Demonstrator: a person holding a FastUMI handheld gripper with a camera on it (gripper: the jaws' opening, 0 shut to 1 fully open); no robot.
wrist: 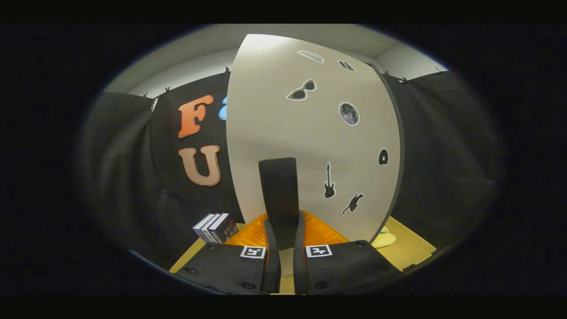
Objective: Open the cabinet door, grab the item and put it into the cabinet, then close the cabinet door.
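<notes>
Black upright handle [278, 199] on the sticker-dotted beige cabinet door [310, 146] is seemingly being pinched by the hand-held gripper [283, 248]; pulling steadily along its arc suits.

cabinet door [283, 119] 1 — handle [278, 195] 1 — stickers 7 — books [216, 227] 3 — fingers [271, 261] 2

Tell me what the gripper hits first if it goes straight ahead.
The gripper is shut on the door's black handle, so pushing straight on would most likely press into the white cabinet door right behind it. Depth between handle and door is unclear.
</notes>
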